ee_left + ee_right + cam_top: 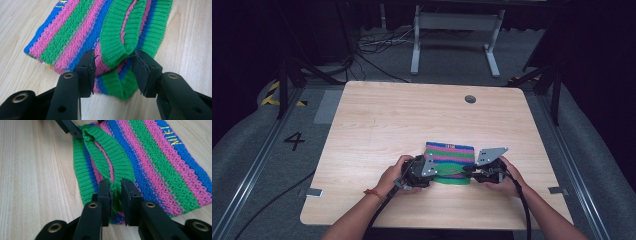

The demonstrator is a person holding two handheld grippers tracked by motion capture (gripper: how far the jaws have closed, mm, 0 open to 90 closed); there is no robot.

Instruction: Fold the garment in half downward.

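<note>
- Knitted in green, pink and blue stripes, the cloth [450, 156] lay flat on the pale wood bench [377, 125], near your edge and a little right of centre
- Your left hand-held gripper [432, 169] sat at the cloth's near-left corner, with your left hand [396, 175] wrapped around its body
- In the left gripper view its jaws stood spread on either side of a raised fold of the green ribbed band [113, 43], not pressed onto it
- Your right hand-held gripper [472, 171] met the cloth's near-right corner, gripped by your right hand [507, 179]
- In the right gripper view its jaws were nearly together, pinching the green ribbed band [113, 173] between them
- Yellow stitched lettering [175, 136] showed on the blue stripe at the cloth's far edge; you could not read it clearly
- Both cables [524, 210] trailed back toward you along your forearms
</note>
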